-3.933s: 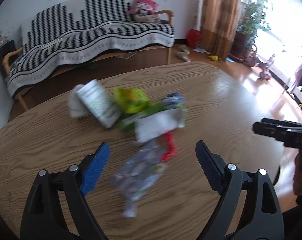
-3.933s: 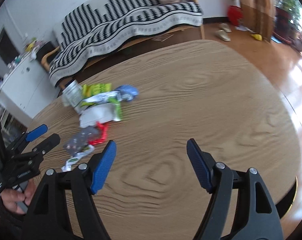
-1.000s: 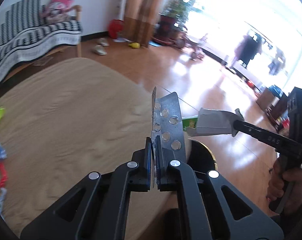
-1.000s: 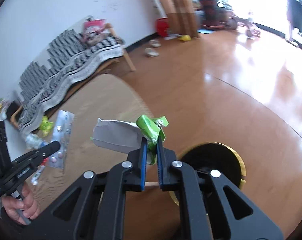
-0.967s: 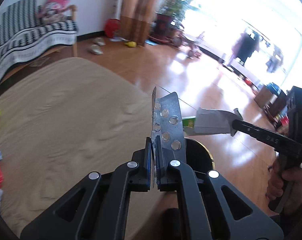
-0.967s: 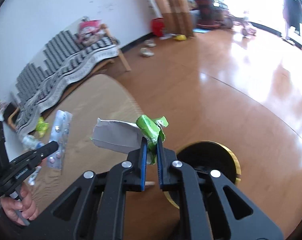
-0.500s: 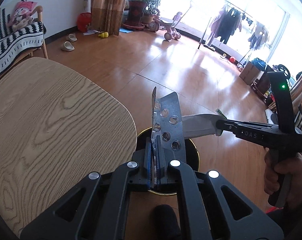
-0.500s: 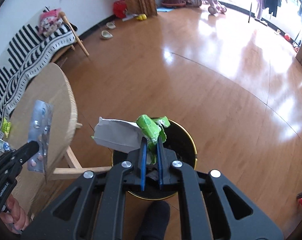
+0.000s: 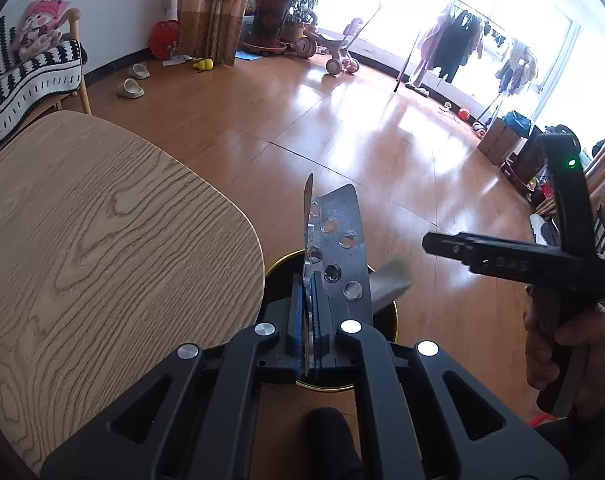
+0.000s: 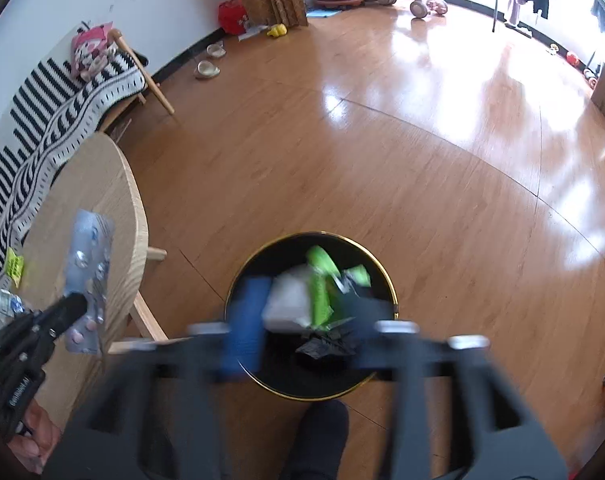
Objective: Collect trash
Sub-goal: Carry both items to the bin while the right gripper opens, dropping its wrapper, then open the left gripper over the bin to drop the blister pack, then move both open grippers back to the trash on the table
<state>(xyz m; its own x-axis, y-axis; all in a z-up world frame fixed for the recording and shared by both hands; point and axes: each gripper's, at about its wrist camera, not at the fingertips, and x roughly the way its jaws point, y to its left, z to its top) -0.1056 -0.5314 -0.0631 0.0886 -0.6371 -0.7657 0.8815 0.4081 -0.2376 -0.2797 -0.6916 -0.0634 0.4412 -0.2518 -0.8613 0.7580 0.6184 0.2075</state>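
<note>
My left gripper (image 9: pixel 311 320) is shut on a silver pill blister pack (image 9: pixel 338 248), held upright above the black, gold-rimmed trash bin (image 9: pixel 388 320). It also shows in the right wrist view (image 10: pixel 88 276). My right gripper (image 10: pixel 298 320) is open and motion-blurred right over the bin (image 10: pixel 262 376). The grey and green wrapper (image 10: pixel 302 296) falls loose into the bin; it shows blurred in the left wrist view (image 9: pixel 390 284). The right gripper (image 9: pixel 442 242) stands to the right of the bin.
The wooden table (image 9: pixel 82 240) edge is left of the bin, with leftover trash (image 10: pixel 12 276) on it. A striped sofa (image 10: pixel 50 104) stands by the wall. My foot (image 10: pixel 322 432) is next to the bin on the wooden floor.
My right gripper has opened and let go of the grey and green wrapper, which drops into the bin. My left gripper still holds the blister pack above the bin.
</note>
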